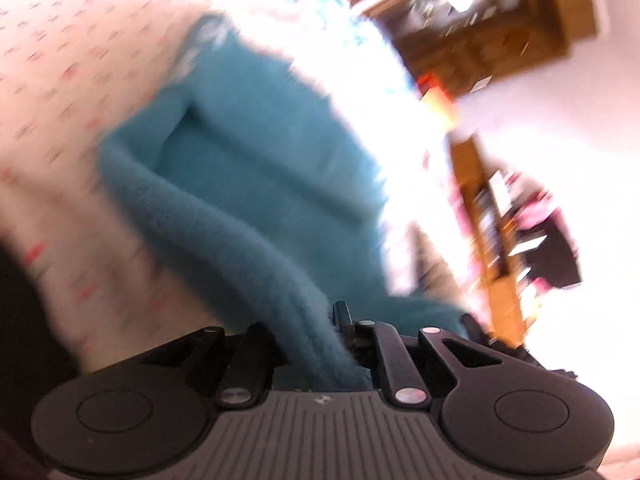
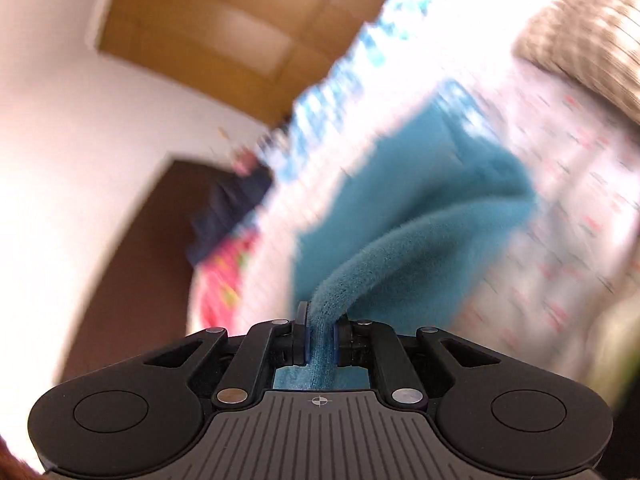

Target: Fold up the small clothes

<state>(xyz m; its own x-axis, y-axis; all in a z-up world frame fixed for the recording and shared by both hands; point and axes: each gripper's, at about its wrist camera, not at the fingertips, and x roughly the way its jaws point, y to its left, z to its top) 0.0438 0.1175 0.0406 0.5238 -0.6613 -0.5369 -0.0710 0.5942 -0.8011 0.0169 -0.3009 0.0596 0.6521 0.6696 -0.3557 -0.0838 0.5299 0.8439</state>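
Grippers both clenched: left gripper and right gripper each pinched teal cloth edge; I judged fold being carried toward twelve o'clock over bedsheet.

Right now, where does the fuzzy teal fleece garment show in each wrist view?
Left wrist: the fuzzy teal fleece garment fills the centre, a fold running down into the left tool.
Right wrist: garment centre-right, a bunched edge pinched in the right tool.
Shared landmark: the white bedsheet with small red marks beneath it.
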